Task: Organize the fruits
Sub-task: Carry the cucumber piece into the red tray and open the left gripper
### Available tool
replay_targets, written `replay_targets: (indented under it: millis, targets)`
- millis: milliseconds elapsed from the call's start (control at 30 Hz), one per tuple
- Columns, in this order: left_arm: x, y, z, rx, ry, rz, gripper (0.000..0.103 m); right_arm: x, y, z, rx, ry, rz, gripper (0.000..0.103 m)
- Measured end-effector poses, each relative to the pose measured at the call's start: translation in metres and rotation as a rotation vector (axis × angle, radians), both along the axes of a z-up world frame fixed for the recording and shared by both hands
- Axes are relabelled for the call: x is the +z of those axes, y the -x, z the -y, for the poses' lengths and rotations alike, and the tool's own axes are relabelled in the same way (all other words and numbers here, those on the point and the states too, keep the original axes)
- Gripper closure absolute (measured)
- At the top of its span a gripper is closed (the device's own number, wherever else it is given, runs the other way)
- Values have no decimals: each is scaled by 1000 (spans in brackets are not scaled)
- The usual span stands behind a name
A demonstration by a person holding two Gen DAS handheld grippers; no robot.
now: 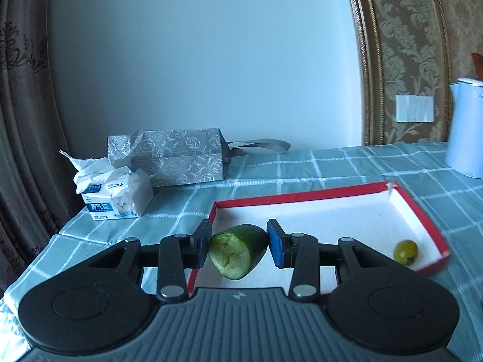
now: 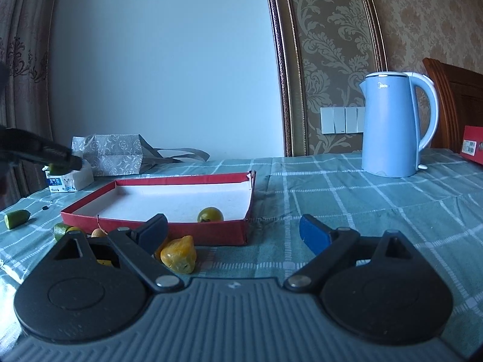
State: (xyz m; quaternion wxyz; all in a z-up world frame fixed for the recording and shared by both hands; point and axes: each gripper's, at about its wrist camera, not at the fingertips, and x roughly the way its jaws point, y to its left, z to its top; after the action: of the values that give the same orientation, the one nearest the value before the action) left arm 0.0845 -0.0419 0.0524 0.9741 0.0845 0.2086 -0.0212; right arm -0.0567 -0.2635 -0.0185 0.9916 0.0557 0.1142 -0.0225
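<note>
My left gripper (image 1: 238, 246) is shut on a cut cucumber piece (image 1: 237, 250), held above the near left corner of the red-rimmed white tray (image 1: 302, 194). A small green-yellow round fruit (image 1: 405, 252) lies in the tray's near right corner. In the right wrist view the left gripper (image 2: 65, 163) with the cucumber piece (image 2: 57, 168) shows at far left. My right gripper (image 2: 234, 235) stands open low over the cloth, nothing between its fingers. A yellow-orange fruit (image 2: 178, 255) lies beside its left finger. Another cucumber piece (image 2: 16, 218) and a green piece (image 2: 62, 230) lie left of the tray (image 2: 151, 227), with the round fruit (image 2: 210, 214) inside.
A blue kettle (image 2: 395, 126) stands at the back right on the checked tablecloth (image 2: 362, 199). A tissue pack (image 1: 116, 194) and a patterned grey bag (image 1: 181, 157) sit at the back left. A red box (image 2: 472, 144) is at the far right edge.
</note>
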Motion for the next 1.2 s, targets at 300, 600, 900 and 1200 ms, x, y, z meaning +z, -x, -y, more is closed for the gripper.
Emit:
replay_targets:
  millis: [300, 600, 900, 1200]
  targets:
    - [-15, -73, 15, 15, -10, -109, 63, 0, -1, -2, 14, 8, 0, 7]
    - [-25, -93, 16, 22, 0, -123, 63, -1, -3, -1, 30, -11, -17, 4]
    - [-21, -71, 9, 9, 36, -109, 53, -1, -4, 1, 19, -17, -15, 3]
    - [-13, -7, -15, -26, 62, -54, 48, 0, -2, 3, 10, -21, 4, 3]
